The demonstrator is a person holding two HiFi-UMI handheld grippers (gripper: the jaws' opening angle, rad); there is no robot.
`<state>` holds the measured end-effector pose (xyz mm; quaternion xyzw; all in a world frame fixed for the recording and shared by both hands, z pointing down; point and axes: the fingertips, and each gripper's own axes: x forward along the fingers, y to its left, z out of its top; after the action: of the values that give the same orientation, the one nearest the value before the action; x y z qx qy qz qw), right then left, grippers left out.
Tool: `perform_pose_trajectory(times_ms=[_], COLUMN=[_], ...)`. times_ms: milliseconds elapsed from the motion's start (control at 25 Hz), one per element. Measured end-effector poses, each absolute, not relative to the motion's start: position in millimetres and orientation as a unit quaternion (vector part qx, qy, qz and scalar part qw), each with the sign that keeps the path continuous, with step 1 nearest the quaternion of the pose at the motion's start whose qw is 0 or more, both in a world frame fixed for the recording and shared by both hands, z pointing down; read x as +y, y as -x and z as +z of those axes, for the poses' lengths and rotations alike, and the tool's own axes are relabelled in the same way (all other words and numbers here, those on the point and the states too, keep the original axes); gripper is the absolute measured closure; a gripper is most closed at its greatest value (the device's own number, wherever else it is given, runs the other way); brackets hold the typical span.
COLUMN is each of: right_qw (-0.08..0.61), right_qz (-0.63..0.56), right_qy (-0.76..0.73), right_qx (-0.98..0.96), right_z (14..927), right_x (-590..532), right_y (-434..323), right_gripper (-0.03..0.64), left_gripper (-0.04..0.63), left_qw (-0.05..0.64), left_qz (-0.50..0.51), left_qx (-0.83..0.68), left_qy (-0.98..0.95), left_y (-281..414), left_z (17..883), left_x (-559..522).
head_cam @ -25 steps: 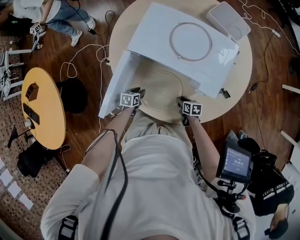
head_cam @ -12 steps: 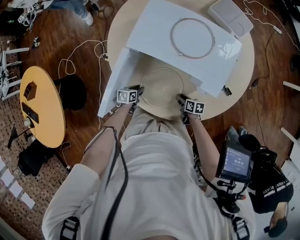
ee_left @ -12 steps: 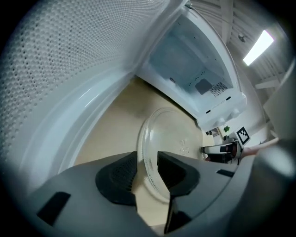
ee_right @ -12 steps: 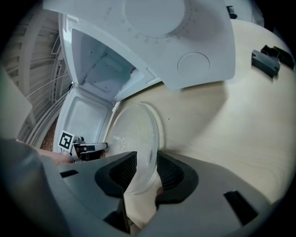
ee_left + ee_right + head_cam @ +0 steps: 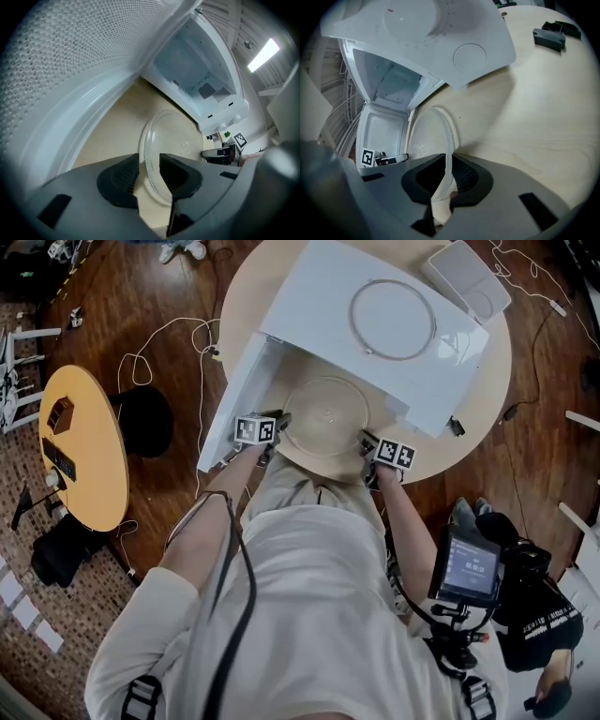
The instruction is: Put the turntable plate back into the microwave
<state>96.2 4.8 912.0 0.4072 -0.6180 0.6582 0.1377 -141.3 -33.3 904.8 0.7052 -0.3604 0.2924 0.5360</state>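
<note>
The glass turntable plate point(image 5: 326, 414) lies on the round wooden table point(image 5: 473, 418) at the centre of the head view, just in front of the open cavity of the white microwave point(image 5: 375, 352). The microwave's door point(image 5: 232, 395) swings out to the left. The left gripper point(image 5: 278, 424) has the plate's left rim between its jaws, which seem to pinch it, though the view is tight. The right gripper point(image 5: 368, 441) has just been closing its jaws, which clamp the plate's right rim. A roller ring point(image 5: 392, 320) rests on the microwave's top.
</note>
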Motion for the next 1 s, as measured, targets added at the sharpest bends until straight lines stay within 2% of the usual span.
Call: perform_pose_trajectory(times_ms=[680, 1000], right_qw=[0.09, 0.068], right_qz=[0.699, 0.732], right_qy=[-0.396, -0.385], right_qx=[-0.589, -0.558], right_z=[904, 889], right_x=[15, 22], right_y=[-94, -88], right_gripper=[0.586, 0.586], left_gripper=[0.471, 0.471], left_qw=[0.577, 0.664], left_qz=[0.253, 0.146], left_qx=[-0.391, -0.403], left_qy=[-0.671, -0.613], left_y=[149, 137], left_z=[902, 908], left_x=[11, 36])
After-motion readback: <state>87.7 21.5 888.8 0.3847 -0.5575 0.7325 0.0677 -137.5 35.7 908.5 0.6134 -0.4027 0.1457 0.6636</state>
